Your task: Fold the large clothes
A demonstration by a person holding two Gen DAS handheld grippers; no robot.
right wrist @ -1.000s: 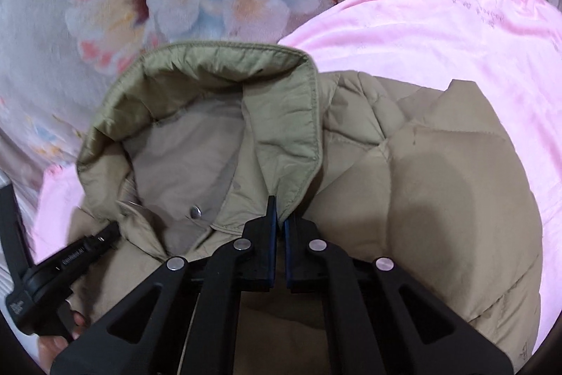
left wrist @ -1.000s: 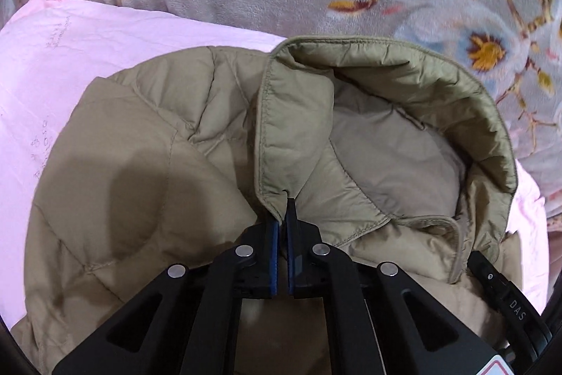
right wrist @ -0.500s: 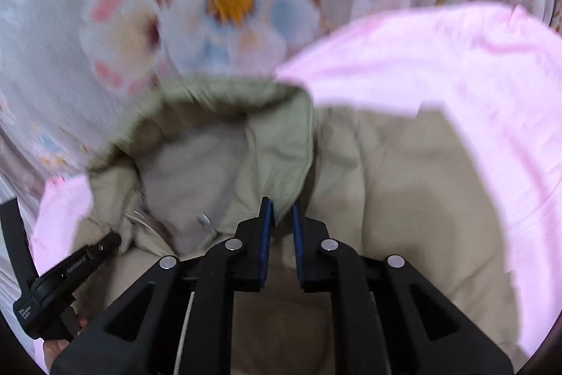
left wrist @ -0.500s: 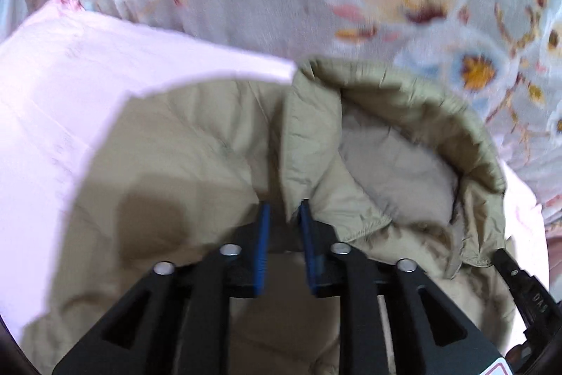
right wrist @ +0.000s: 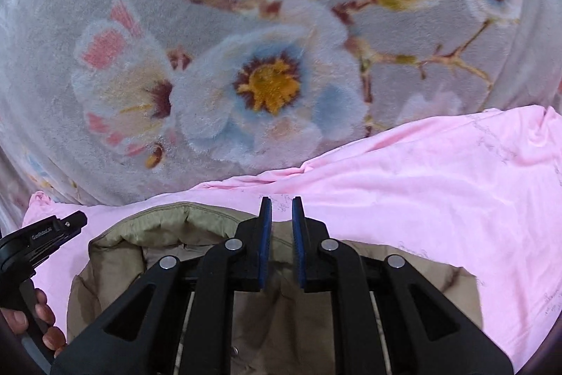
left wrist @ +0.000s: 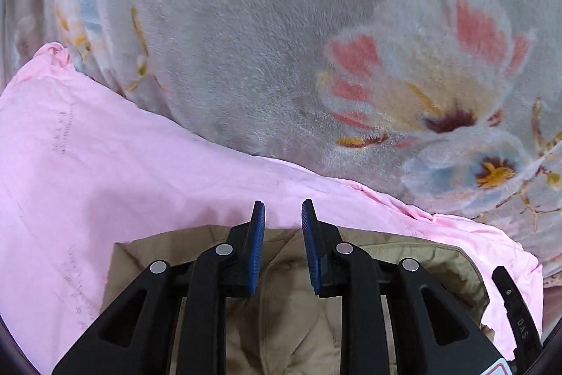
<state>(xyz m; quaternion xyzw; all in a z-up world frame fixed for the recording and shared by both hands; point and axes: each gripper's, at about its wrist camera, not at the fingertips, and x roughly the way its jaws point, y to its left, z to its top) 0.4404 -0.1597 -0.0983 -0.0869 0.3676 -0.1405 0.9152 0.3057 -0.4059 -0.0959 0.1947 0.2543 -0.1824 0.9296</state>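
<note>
Both hand-held grippers, left [left wrist: 281,211] and right [right wrist: 280,208], jaws parted, empty, above olive quilted jacket [left wrist: 291,311] on pink sheet [left wrist: 147,171].

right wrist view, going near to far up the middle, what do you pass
right gripper with jaws apart and nothing between them → tan jacket → pink sheet → floral blanket
</note>
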